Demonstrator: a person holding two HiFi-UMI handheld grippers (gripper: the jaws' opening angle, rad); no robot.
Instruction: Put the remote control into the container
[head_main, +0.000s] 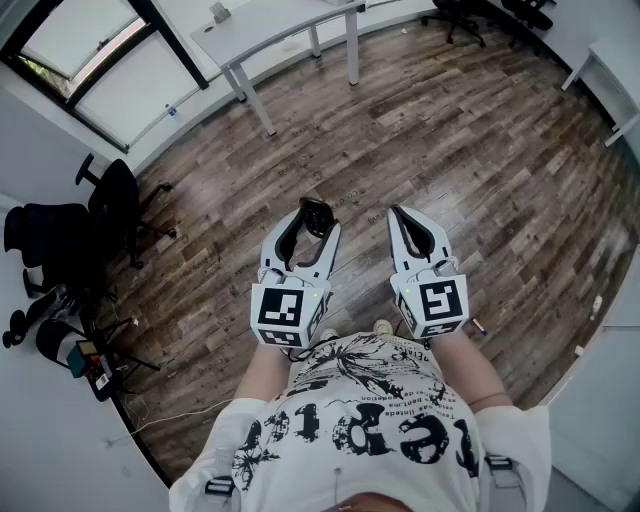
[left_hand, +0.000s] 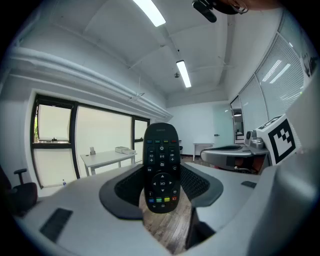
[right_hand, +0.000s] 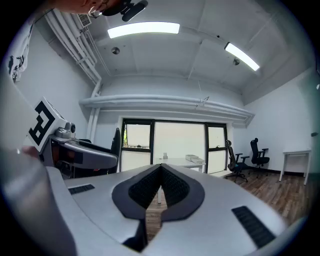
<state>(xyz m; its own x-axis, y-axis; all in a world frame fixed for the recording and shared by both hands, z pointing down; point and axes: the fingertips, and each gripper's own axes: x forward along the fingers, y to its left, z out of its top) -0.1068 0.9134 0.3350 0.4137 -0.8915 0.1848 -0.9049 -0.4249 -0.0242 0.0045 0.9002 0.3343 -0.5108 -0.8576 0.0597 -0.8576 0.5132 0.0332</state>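
A dark wood-plank floor ran beneath a white table. Black office chairs stood near large windows, and ceiling strip lights glowed.

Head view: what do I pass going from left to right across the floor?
Black chairs → left gripper holding the remote → right gripper, shut and empty.

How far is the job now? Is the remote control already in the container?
Done: the remote control is gripped between the jaws of the left gripper. In hand: it is held above the wooden floor; the right gripper is shut and empty. Left: the placing; no container shows in any view.
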